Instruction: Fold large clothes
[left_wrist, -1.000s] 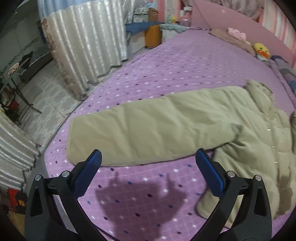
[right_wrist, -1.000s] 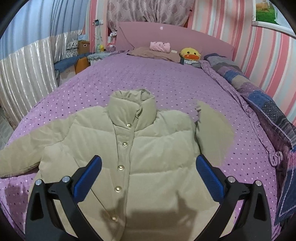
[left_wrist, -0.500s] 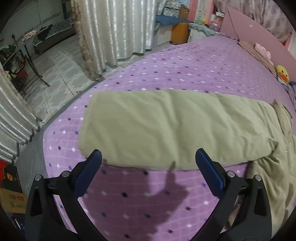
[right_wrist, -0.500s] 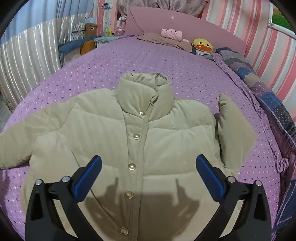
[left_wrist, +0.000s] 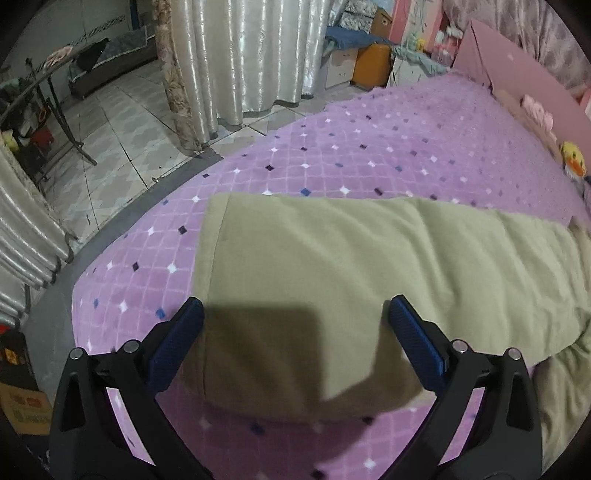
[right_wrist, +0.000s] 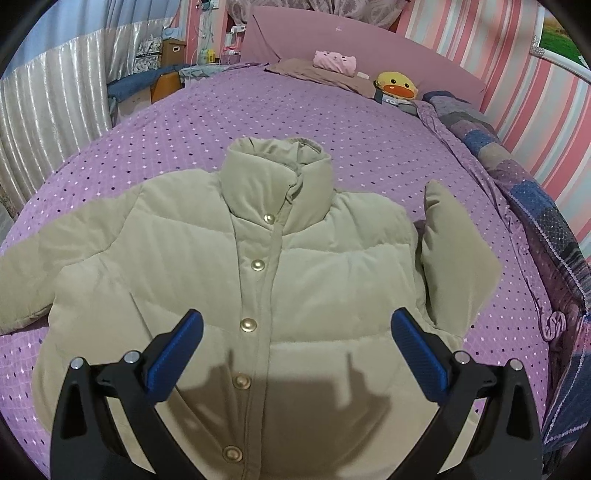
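A beige padded jacket (right_wrist: 280, 280) lies face up and buttoned across the middle of the purple bedspread (right_wrist: 258, 122), collar toward the headboard. One sleeve (left_wrist: 351, 266) stretches flat toward the bed's side edge nearest the curtains, and its cuff (left_wrist: 216, 273) stops short of that edge. The other sleeve (right_wrist: 454, 258) lies just beside the body on the side toward the striped wall.

The left gripper (left_wrist: 295, 332) hangs over the cuff end of the outstretched sleeve, jaws spread wide and holding nothing. The right gripper (right_wrist: 295, 347) hovers over the lower front of the jacket, near the row of snaps, equally wide and empty.

The jacket looks soft, puffy and light for its bulk; the filling will probably spring back, so folds may need pressing down. The shell seems smooth, so a shallow pinch could slip. The stitched cuff hem looks like the firmest place to grip, taking both layers.

There is bare bedspread all round the cuff, and open bed beyond the collar. The nearby side edge drops to a tiled floor (left_wrist: 122, 122), so the sleeve is best carried inward over the body.
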